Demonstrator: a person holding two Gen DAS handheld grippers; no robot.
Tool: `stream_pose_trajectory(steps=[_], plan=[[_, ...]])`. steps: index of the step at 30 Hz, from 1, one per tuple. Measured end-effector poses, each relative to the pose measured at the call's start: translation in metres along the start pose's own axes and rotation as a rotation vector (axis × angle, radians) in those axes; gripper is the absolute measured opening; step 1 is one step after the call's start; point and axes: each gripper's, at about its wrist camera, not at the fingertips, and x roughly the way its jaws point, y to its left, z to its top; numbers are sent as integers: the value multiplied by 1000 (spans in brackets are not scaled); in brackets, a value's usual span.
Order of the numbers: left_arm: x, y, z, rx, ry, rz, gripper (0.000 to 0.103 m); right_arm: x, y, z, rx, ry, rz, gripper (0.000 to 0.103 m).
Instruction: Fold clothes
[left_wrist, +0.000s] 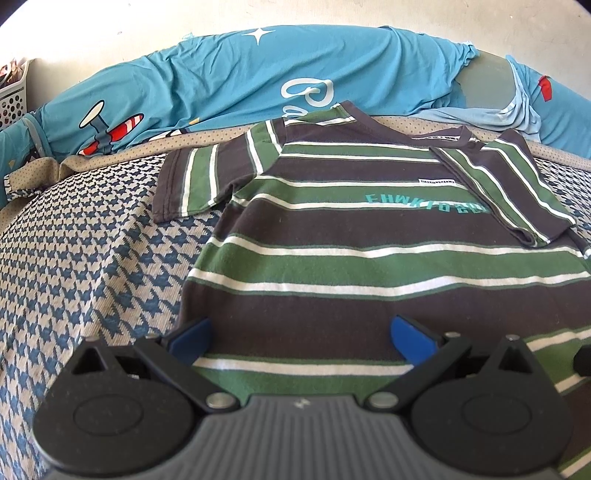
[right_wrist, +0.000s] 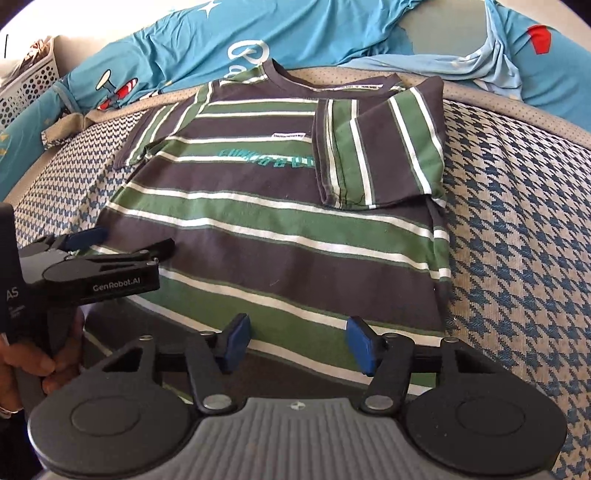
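While the striped T-shirt (left_wrist: 369, 229) lies flat, front up, on the houndstooth bedspread (left_wrist: 92, 258), its right sleeve (right_wrist: 376, 147) is folded in across the chest and covers the end of the teal lettering (left_wrist: 424, 205). The other sleeve (left_wrist: 192, 181) is spread out to the side, resting on the spread. The collar points away from both cameras, and a small white label (left_wrist: 437, 181) sits just above the lettering (the print on it is too small to read).

Down at the near hem, the left gripper (left_wrist: 301, 332) hangs over the lower left part of the shirt, blue pads (left_wrist: 412, 334) spread wide with nothing between them. The right gripper (right_wrist: 295, 341) hovers over the hem more toward the right edge, its jaws parted as well, a little narrower, and empty. From the right wrist view the left gripper shows side-on at the shirt's left edge, a hand (right_wrist: 33, 365) wrapped round its handle; whether its tips touch the cloth there cannot be told.

Beyond the collar, a blue printed quilt (left_wrist: 258, 74) lies bunched along the far side of the bed, touching the shirt's neckline. A white perforated basket (right_wrist: 26, 88) stands at the far left corner, against a pale wall (left_wrist: 332, 14)
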Motion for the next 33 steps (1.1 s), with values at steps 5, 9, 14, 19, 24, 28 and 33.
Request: stream_pose_trajectory(steps=[5,9,14,19,24,28,33], plan=[[1,0,0,-1,-4,0,103,2,2,-2,-18,6,4,60],[1,0,-1,0,-7,2,103,6,12,-6,-82,1,-15,68],[1,0,-1,0,-8,3,103,8,17,-8,-128,2,-23,73],[1,-1,-1,-1,-9,3,103,9,17,-10,-132,0,-8,81],[1,1,-1,1,-10,2,103,13,26,-14,-175,-2,-25,89],[1,1,-1,1,-10,1,103,14,27,-13,-173,1,-24,90],[1,1,-1,2,-10,1,103,14,28,-14,-179,1,-23,92]])
